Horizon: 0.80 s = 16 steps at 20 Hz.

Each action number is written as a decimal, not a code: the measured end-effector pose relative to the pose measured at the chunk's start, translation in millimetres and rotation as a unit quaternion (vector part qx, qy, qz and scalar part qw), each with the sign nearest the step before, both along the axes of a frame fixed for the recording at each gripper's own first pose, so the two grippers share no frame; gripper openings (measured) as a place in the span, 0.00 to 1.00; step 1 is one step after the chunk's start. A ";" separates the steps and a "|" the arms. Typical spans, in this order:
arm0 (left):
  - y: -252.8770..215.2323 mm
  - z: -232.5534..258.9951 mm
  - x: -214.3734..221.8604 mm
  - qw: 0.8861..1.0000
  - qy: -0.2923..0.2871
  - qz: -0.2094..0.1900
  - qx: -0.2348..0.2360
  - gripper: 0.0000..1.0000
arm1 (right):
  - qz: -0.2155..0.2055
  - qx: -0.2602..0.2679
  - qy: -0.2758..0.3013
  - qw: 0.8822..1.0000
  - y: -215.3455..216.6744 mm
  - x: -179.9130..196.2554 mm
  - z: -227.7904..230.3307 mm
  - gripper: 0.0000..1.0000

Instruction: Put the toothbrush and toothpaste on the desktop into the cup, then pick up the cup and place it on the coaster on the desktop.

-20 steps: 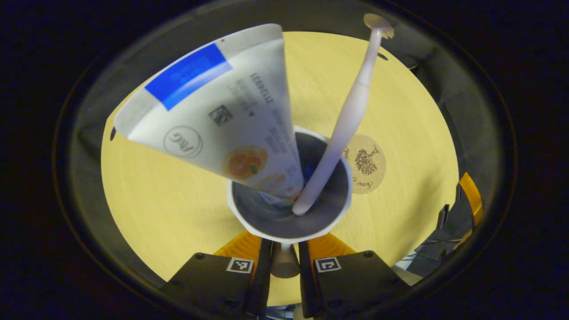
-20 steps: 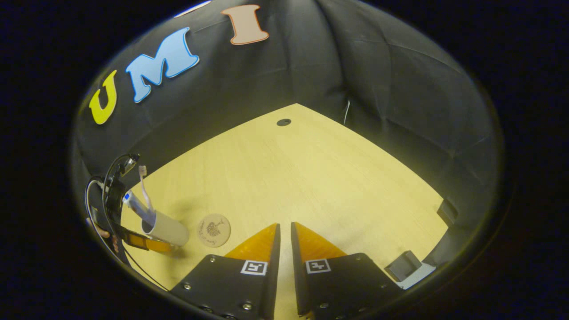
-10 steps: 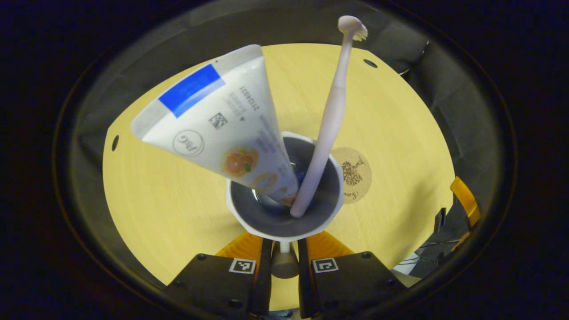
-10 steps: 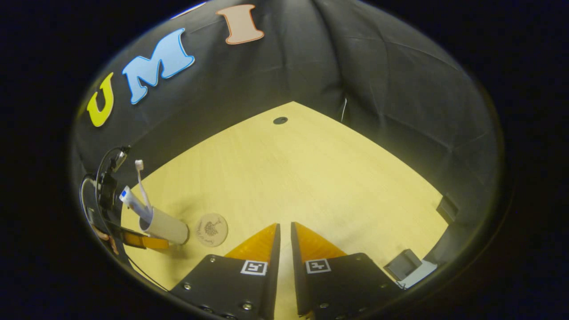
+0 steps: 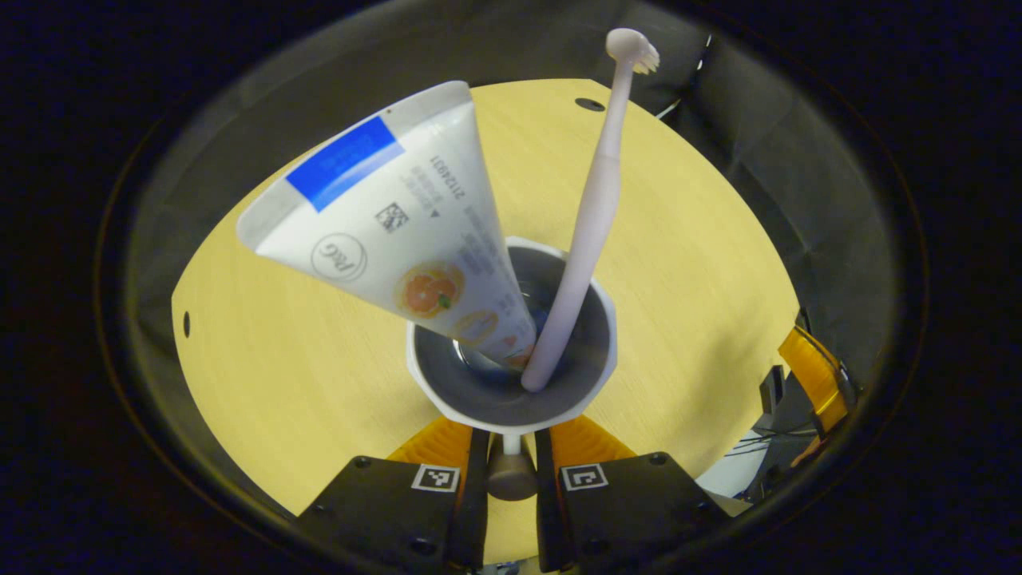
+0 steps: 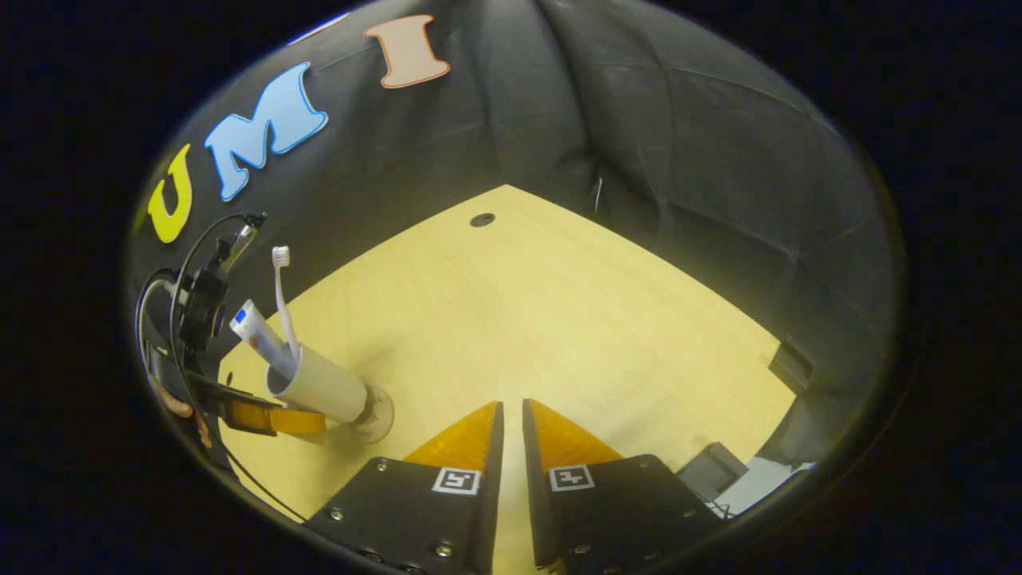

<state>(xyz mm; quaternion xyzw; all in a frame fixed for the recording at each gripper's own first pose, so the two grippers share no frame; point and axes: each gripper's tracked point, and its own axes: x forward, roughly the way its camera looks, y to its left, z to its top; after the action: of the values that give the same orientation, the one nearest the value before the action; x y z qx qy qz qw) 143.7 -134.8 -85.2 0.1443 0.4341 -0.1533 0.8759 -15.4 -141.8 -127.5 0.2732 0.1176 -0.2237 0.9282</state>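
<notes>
My left gripper (image 5: 511,438) is shut on the handle of the white cup (image 5: 587,367), seen from above. The toothpaste tube (image 5: 383,216) and the pale toothbrush (image 5: 597,200) lean in the cup, tube to the left, brush head up. In the right gripper view the cup (image 6: 323,387) is tilted over the round wooden coaster (image 6: 379,417), which peeks out under its base; whether they touch I cannot tell. The left gripper (image 6: 271,418) holds it from the left. My right gripper (image 6: 511,419) is shut on nothing, low over the desk.
The yellow wooden desktop (image 6: 559,319) has a cable hole (image 6: 481,220) near the far corner. A small dark box (image 6: 707,463) sits at its right edge. Black cloth walls close in behind. The right gripper (image 5: 806,375) shows at the right of the left gripper view.
The left gripper has carried the cup rightward over the coaster, which is now hidden beneath it in the left gripper view. The right gripper has barely shifted.
</notes>
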 end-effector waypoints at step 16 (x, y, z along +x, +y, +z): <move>-15.1 -47.2 -33.0 0.999 0.023 0.025 0.017 0.64 | -0.031 0.032 0.009 0.999 -21.2 -22.2 -20.0 0.17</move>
<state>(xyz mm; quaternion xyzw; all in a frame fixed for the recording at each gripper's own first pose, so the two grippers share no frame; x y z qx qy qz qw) 110.7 -149.9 -132.5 0.1450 0.4598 -0.1274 0.8668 -37.6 -163.0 -147.4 0.3043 0.1246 -0.2509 0.9104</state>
